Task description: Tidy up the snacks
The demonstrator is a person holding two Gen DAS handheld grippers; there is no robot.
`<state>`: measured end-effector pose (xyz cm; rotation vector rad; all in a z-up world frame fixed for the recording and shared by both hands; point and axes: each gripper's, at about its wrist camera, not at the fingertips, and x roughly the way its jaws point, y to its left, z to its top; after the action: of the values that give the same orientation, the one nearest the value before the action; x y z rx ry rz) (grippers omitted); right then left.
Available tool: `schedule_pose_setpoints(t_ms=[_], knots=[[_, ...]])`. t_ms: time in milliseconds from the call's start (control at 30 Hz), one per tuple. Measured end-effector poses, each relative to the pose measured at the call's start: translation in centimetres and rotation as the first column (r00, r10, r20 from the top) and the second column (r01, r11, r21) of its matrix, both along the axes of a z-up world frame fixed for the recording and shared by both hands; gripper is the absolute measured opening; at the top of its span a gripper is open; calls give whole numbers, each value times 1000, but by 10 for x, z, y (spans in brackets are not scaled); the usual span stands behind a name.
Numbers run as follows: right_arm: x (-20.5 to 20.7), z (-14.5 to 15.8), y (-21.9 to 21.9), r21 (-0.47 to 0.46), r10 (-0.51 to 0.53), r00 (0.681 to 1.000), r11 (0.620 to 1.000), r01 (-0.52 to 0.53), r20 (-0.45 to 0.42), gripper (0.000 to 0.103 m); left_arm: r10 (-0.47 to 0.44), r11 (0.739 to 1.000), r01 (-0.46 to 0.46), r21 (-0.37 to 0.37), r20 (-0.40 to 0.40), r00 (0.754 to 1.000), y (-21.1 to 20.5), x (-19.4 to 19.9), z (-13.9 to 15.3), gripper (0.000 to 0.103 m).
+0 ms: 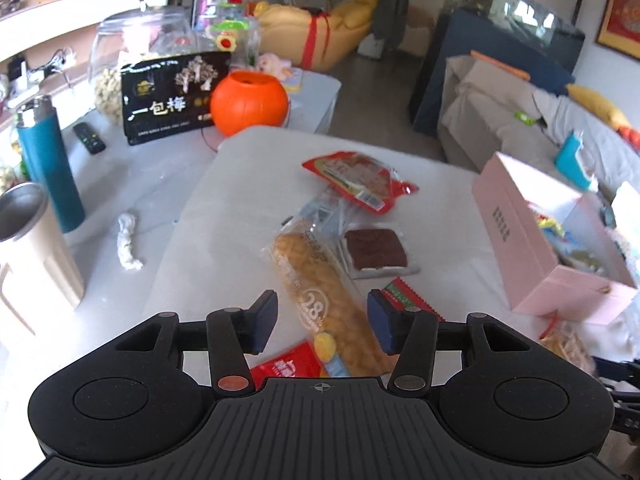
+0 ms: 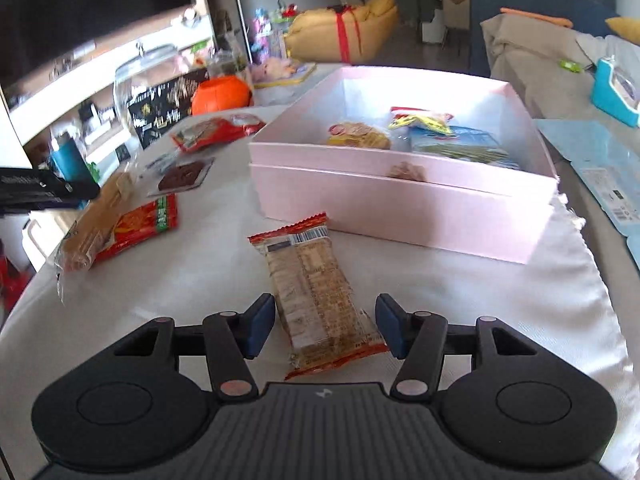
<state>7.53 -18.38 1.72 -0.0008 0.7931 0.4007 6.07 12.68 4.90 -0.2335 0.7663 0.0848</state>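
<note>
My left gripper (image 1: pixel 322 326) is open, its pads on either side of a long bread packet (image 1: pixel 324 300) lying on the white cloth, not gripping it. Past it lie a chocolate cake slice (image 1: pixel 376 254) and a red meat packet (image 1: pixel 356 180); a red snack bag (image 1: pixel 408 300) lies at its right. My right gripper (image 2: pixel 325 326) is open around a brown cracker packet (image 2: pixel 316 300) lying on the cloth. Beyond it stands the pink box (image 2: pixel 400 208) with several snacks inside (image 2: pixel 420 136). The box also shows in the left wrist view (image 1: pixel 520 248).
Left of the cloth stand a teal bottle (image 1: pixel 50 164), a metal cup (image 1: pixel 28 248), a remote (image 1: pixel 89 138), a black plum box (image 1: pixel 172 96), an orange pumpkin pot (image 1: pixel 250 102) and a crumpled tissue (image 1: pixel 128 240). A sofa (image 1: pixel 540 120) is at the right.
</note>
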Motion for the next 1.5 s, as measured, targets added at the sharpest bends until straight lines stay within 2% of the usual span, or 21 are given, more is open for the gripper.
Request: schedule_pose_setpoints(t_ms=[133, 233, 267, 367, 500, 567, 667, 733, 833, 900, 967, 1033, 1100, 1167, 1233, 1333, 1367, 1500], knots=[[-7, -5, 2, -6, -2, 999, 1000, 2, 46, 57, -26, 999, 26, 22, -1, 1000, -10, 4, -3, 47], [-11, -7, 1, 0, -4, 998, 1000, 4, 69, 57, -113, 993, 112, 26, 28, 993, -29, -2, -1, 43], [-12, -6, -1, 10, -7, 998, 1000, 6, 68, 57, -156, 988, 156, 20, 38, 987, -37, -4, 0, 40], [-10, -6, -6, 49, -20, 998, 999, 17, 57, 57, -275, 962, 275, 4, 43, 961, -60, -8, 0, 40], [-11, -7, -8, 53, -28, 998, 998, 25, 60, 57, -391, 916, 395, -74, 67, 918, -77, -10, 0, 42], [-12, -7, -7, 50, -33, 997, 998, 30, 63, 57, -391, 917, 396, -54, 89, 916, -73, -14, 5, 42], [-12, -8, -7, 53, -40, 997, 998, 37, 63, 58, -306, 952, 306, 11, 99, 947, -48, -12, 13, 41], [-12, -8, -8, 54, -40, 997, 998, 36, 63, 59, -232, 973, 231, 28, 86, 969, -29, -6, 14, 41], [-14, -8, -6, 44, -37, 997, 998, 34, 68, 60, -165, 985, 162, 52, 54, 985, -4, 7, 10, 41], [-14, -8, -5, 39, -37, 997, 999, 34, 70, 60, -187, 981, 185, 54, 29, 982, 4, 14, 5, 41], [-14, -8, -5, 41, -39, 997, 999, 36, 69, 60, -248, 967, 248, 53, -10, 969, 5, 17, -3, 41], [-14, -8, -5, 44, -40, 997, 998, 37, 68, 60, -326, 941, 330, 76, -54, 944, -4, 14, -9, 41], [-14, -8, -5, 42, -39, 997, 998, 36, 69, 61, -391, 908, 400, 123, -90, 916, -17, 4, -15, 47], [-13, -9, -5, 42, -36, 997, 999, 33, 68, 62, -436, 879, 447, 167, -99, 895, -26, -5, -18, 51], [-13, -9, -5, 38, -33, 997, 999, 30, 69, 63, -454, 863, 469, 187, -119, 883, -35, -10, -19, 55], [-13, -9, -4, 33, -32, 997, 999, 30, 70, 63, -456, 857, 475, 201, -136, 880, -41, -9, -20, 59], [-13, -9, -4, 32, -31, 997, 999, 29, 70, 63, -450, 859, 471, 203, -143, 882, -41, -7, -20, 63], [-13, -9, -3, 28, -27, 997, 999, 25, 71, 65, -388, 889, 411, 201, -146, 910, -42, 5, -23, 66]])
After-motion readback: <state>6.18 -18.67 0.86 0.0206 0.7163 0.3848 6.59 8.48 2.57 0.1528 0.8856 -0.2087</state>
